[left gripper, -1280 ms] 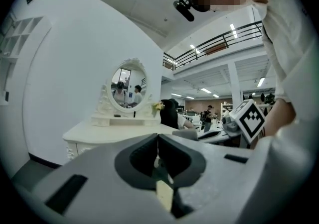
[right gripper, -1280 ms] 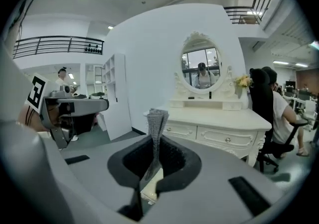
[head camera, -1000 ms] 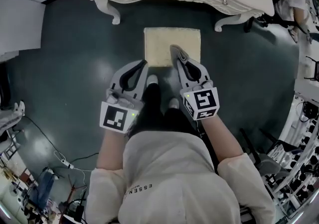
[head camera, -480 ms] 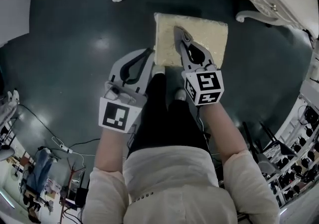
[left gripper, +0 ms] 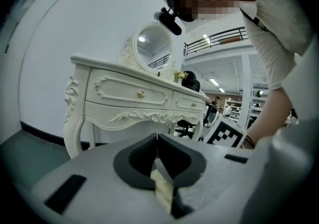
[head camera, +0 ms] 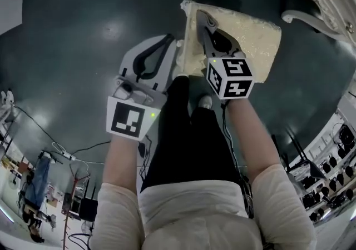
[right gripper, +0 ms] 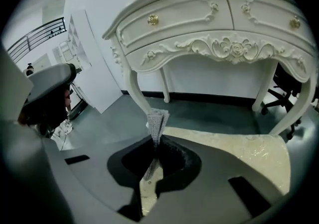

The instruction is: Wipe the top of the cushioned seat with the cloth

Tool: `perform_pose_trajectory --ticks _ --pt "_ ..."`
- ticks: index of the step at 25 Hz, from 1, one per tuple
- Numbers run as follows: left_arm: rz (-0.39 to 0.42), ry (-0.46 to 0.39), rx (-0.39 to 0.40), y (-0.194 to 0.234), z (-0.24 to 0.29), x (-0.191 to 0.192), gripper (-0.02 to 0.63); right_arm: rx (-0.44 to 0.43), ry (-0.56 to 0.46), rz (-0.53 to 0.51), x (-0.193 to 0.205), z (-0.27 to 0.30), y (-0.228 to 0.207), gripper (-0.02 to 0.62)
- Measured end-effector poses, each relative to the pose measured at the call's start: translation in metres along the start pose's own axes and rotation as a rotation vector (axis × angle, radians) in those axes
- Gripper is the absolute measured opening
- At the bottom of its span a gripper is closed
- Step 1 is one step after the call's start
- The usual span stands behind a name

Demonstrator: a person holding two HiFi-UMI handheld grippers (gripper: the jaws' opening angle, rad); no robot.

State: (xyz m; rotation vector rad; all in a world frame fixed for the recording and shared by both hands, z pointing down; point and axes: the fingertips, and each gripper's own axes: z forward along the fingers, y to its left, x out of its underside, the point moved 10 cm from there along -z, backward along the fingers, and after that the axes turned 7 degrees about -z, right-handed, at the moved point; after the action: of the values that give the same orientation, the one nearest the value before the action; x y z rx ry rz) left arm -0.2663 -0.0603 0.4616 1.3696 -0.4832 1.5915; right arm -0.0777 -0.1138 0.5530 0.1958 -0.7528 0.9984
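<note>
The cream cushioned seat [head camera: 250, 35] stands on the dark floor in front of my feet; the right gripper view shows its top [right gripper: 239, 153] just beyond the jaws. My right gripper [head camera: 201, 20] hangs over the seat's left part, shut on a grey knitted cloth [right gripper: 157, 118] that sticks up in a folded strip between the jaws. My left gripper [head camera: 167, 40] is beside the seat's left edge, off the cushion. Its jaws [left gripper: 157, 141] meet with nothing held between them.
A white carved dressing table [right gripper: 214, 24] with a round mirror [left gripper: 153, 46] stands just behind the seat; its legs [head camera: 303, 18] come down close to the cushion's far corners. Cables [head camera: 61, 157] lie on the floor at the left, and shelving [head camera: 334, 171] lines the right.
The view has closed in: the seat now sits nearer and further right, and the dressing table has slid off the top. My right gripper with the cloth has moved over the seat's left part.
</note>
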Motion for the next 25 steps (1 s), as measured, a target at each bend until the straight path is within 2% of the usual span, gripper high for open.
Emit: perform_pose_trajectory --ticks 4,11,25 --pt "-0.034 0.004 -0.003 0.003 0.005 0.019 0.003 -0.005 0.025 0.002 0.012 0.019 -0.003 0.028" --pt "-0.032 0.062 0.0 0.001 -0.001 0.032 0.003 -0.019 0.063 -0.032 0.019 0.031 -0.009 0.028" --pt "-0.029 0.066 0.0 -0.026 0.032 0.027 0.003 -0.067 0.065 -0.063 0.027 0.022 -0.05 0.028"
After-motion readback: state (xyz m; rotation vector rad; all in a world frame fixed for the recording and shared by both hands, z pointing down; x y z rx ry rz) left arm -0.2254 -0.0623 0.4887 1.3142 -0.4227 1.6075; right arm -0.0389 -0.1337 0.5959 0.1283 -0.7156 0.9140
